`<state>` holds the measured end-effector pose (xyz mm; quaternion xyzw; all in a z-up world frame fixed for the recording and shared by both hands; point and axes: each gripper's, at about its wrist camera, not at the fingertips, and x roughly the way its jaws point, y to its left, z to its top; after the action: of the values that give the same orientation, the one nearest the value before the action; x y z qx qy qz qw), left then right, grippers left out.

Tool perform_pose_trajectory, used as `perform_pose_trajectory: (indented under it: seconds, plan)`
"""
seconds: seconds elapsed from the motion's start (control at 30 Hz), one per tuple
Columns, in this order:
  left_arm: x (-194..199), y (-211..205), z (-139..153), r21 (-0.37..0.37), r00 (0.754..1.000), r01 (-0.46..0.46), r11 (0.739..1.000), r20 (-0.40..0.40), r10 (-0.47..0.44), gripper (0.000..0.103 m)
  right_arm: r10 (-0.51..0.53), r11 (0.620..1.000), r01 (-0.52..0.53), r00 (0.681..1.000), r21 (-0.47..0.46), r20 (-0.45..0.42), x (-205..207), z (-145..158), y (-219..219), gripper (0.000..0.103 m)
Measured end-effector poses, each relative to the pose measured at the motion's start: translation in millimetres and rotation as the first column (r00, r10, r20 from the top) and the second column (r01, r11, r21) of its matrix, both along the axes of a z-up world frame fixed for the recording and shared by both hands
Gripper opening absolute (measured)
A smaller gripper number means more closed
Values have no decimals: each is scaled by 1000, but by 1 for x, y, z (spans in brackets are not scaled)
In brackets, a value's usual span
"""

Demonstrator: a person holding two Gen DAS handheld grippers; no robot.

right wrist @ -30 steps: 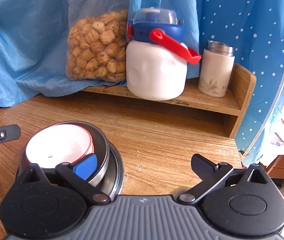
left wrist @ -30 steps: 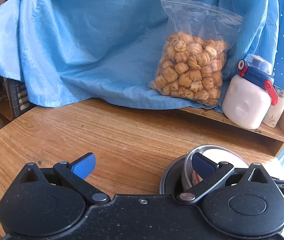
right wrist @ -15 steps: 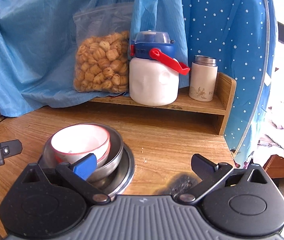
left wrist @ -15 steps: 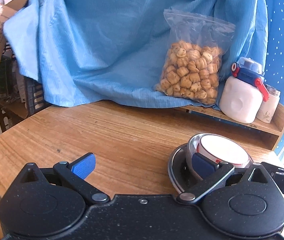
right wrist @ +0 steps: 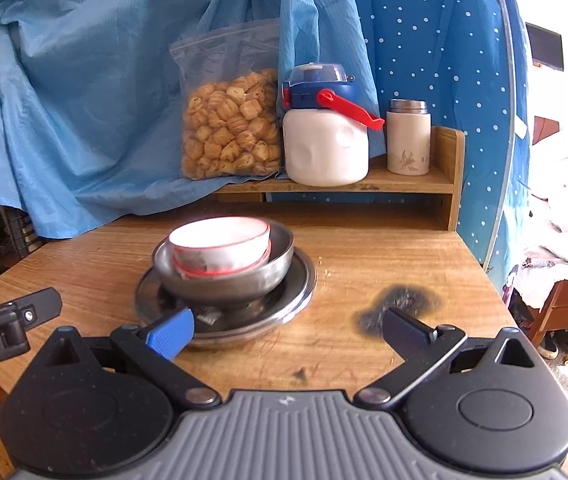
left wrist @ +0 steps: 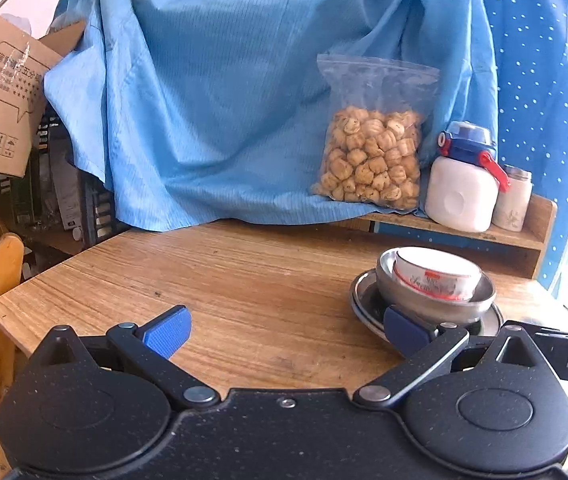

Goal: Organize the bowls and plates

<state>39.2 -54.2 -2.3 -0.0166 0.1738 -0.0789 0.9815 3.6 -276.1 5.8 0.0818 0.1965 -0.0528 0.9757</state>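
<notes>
Both pairs of fingers stand wide apart and hold nothing: the left gripper (left wrist: 286, 330) has bare worktop between its blue pads, with its right pad in front of the near edge of the stack, and the right gripper (right wrist: 286, 330) hangs just short of the stack, its left pad overlapping the plate rim in the view. The stack itself sits on the wooden worktop (right wrist: 384, 264), in front of the low wooden shelf (right wrist: 408, 182): a white bowl (right wrist: 220, 246) with a red rim, nested slightly tilted inside a steel bowl (right wrist: 224, 280), which stands on what look like two steel plates (right wrist: 296, 288). I judge the white bowl to be ceramic, stiff and chippable, and best taken by its rim; the steel pieces look light, hard and slippery, so a pinch across the plate rim would need a firm, level hold or the bowls could slide. Red script runs around the white bowl's side but is too blurred to read. The other gripper's body reads "obot.AI" in the right view and "DAS" in the left. Behind the stack, on the shelf, stand a bag of snacks (right wrist: 230, 124), a white jug (right wrist: 324, 148) with a blue lid, and a small flask (right wrist: 408, 140); left of the stack, a cardboard box (left wrist: 0, 92) carries print that is too small to read.
</notes>
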Motion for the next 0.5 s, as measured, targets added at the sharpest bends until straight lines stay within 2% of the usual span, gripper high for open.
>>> perform_pose_trajectory:
  seconds: [0.27, 0.5]
  plan:
    - [-15, 5, -11, -8, 1000, 16, 1000, 20, -16, 102, -32, 999, 32, 999, 18, 28, -27, -10, -6, 103]
    - [-28, 6, -19, -2, 999, 32, 999, 43, -32, 102, -10, 999, 9, 999, 34, 32, -37, -19, -8, 103]
